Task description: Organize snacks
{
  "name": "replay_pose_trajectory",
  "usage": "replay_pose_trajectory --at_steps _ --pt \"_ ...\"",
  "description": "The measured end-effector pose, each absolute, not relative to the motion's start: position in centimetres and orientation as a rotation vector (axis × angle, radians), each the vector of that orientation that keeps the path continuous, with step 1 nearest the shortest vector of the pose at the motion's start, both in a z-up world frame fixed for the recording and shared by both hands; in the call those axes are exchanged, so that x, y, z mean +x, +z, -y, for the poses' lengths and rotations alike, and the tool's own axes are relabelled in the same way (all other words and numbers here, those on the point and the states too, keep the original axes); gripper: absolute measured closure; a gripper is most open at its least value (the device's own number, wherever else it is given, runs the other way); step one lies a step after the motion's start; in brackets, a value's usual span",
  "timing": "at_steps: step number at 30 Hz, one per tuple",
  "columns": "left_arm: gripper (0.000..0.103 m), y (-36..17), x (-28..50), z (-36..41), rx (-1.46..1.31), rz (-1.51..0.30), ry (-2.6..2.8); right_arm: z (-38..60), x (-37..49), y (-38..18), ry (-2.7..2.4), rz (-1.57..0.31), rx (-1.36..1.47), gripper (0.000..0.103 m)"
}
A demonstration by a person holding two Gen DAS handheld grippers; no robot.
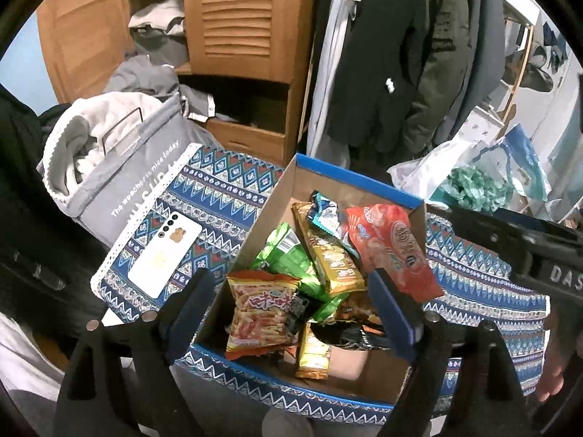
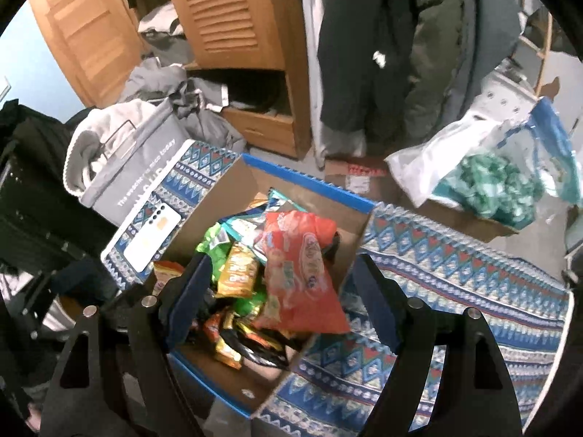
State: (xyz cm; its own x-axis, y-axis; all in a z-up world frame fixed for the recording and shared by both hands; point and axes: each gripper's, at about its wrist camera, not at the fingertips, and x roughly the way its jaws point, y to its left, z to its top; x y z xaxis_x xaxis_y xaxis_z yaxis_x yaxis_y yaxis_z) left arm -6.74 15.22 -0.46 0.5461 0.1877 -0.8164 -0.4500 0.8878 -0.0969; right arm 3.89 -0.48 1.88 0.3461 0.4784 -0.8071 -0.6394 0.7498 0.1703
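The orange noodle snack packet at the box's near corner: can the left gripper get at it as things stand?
Probably yes. The orange noodle snack packet lies on top in the cardboard box, nothing covers it, and the left gripper is open over it.

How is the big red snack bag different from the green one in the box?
The red snack bag is bigger and lies on top of the pile; the green snack bag is smaller, crinkled and partly buried under a yellow packet. Both sit inside the cardboard box.
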Motion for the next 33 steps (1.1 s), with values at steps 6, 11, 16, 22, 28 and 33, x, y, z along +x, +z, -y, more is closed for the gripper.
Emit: replay_pose_trajectory --at_steps 6,11,16,22,28,33 --pt "0.015 1.2 -7.7 -14.2 -0.307 -0.886 0.346 3.0 2.2 3.0 0.711 -0.934 -0.189 0.023" --pt "0.011 2.5 -8.2 -12.8 -0.293 -0.855 0.317 4.4 1.4 3.6 0.698 -0.907 -0.182 0.023" --pt "0.011 3.4 -8.3 -11.5 -0.248 -0.829 0.315 6.0 1.1 4.3 0.68 -0.879 -0.162 0.023" --pt "0.011 3.5 -8.1 -10.3 -0.234 -0.836 0.312 7.3 1.1 4.9 0.671 -0.851 -0.149 0.023" --pt "0.011 3.8 -7.8 -8.8 -0.205 -0.828 0.293 7.8 1.2 4.8 0.655 -0.838 -0.157 0.023" --pt "0.011 4.3 -7.7 -8.3 -0.21 -0.816 0.274 8.3 1.5 4.1 0.649 -0.857 -0.15 0.023"
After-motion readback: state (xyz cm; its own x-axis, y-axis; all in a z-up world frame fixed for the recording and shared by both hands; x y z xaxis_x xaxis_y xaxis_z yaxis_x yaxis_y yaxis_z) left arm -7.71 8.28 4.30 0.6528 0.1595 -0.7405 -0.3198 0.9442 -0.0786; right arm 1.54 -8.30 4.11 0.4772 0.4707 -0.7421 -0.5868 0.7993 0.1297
